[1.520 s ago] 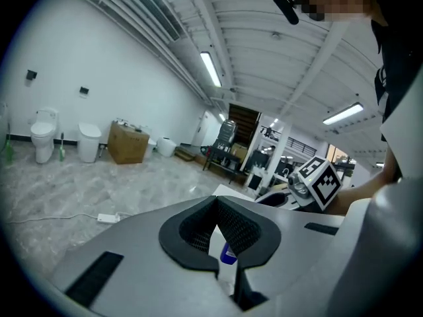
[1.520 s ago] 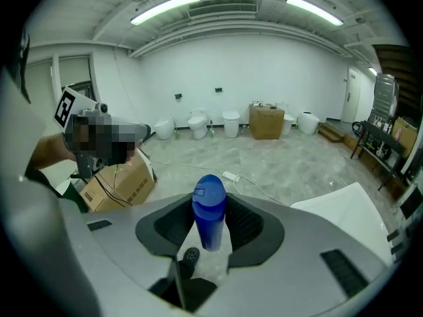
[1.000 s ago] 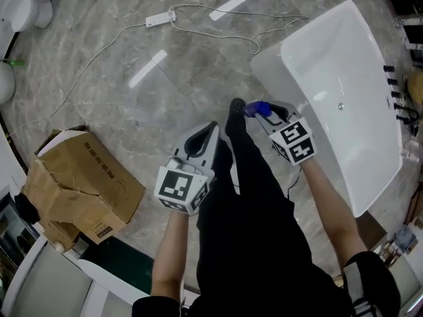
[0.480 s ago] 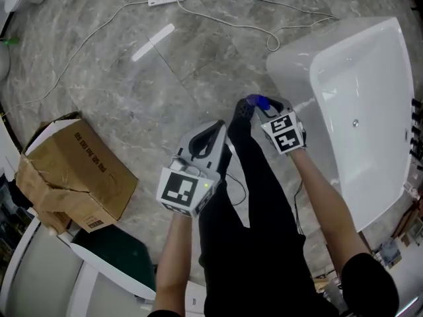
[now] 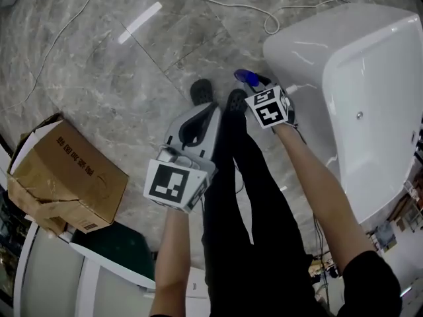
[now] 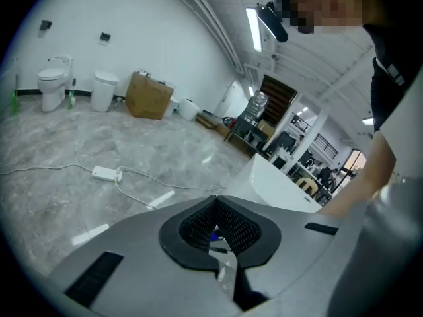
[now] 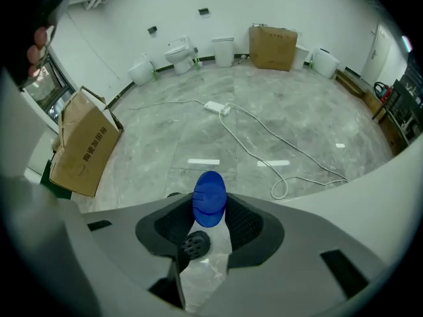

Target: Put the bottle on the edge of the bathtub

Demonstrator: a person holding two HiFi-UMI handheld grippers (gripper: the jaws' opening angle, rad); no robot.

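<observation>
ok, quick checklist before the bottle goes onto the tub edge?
1. Grip secure: ok. The right gripper is shut on the bottle, whose blue cap sticks out past the jaws.
2. Bottle over the edge: not ok. It hangs above the floor, just short of the bathtub.
3. Landing spot free: ok. The near end of the rim looks bare in the head view.
4. Left gripper out of the way: ok. Its jaws are together with nothing between them, and it is held low, away from the tub.
5. Footing: ok. The floor cable loops by the tub's end, apart from both shoes.
</observation>
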